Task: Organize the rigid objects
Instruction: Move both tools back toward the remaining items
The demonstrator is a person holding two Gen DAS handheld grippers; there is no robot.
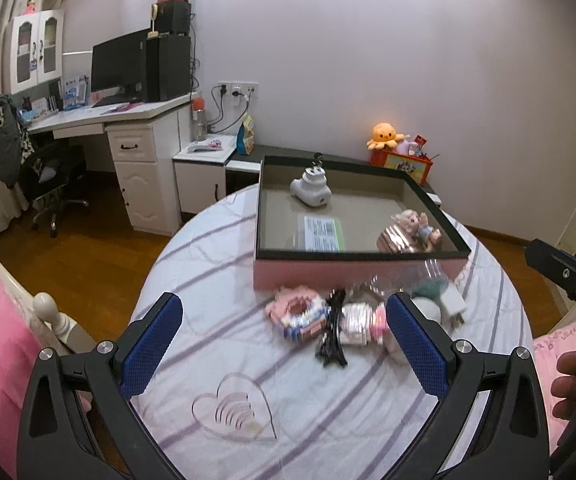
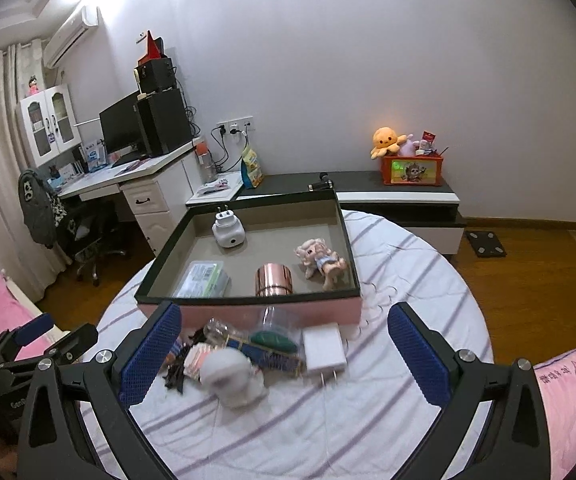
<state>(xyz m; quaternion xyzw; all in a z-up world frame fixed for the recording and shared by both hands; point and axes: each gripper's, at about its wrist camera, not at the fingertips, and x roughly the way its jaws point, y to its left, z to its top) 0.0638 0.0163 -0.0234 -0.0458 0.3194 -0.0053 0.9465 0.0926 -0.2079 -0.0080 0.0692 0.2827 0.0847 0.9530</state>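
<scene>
On the striped white cloth (image 1: 247,360) of the round table, seen from the left wrist, the left gripper (image 1: 283,344) hangs with its two blue-padded fingers spread wide, holding nothing. Behind them stands one shallow pink box with a black rim (image 1: 352,276). I count four things inside: a white plug-in device (image 1: 311,189), a clear flat case with a green label (image 1: 322,233), a copper-coloured metal cylinder (image 1: 398,240) and a small doll figure (image 1: 418,224), the cylinder partly cut off by the box's front wall. Just before the box lies a blurred heap: a pink patterned piece (image 1: 298,314), a black hair claw (image 1: 331,332), a pink-and-white packet (image 1: 358,322) and a white charger plug (image 1: 454,304); more is hidden behind the right-hand finger. One clear heart-shaped piece (image 1: 233,410) lies apart, nearer the camera.

From the right wrist, the right gripper (image 2: 283,354) is likewise spread wide and empty above the heap. Here a white rounded object (image 2: 229,376), smeared by blur, sits nearest; a dark green oval thing (image 2: 273,342) and a clear plastic bit (image 2: 275,316) show behind it. The same four items rest in the box, all unobstructed.
</scene>
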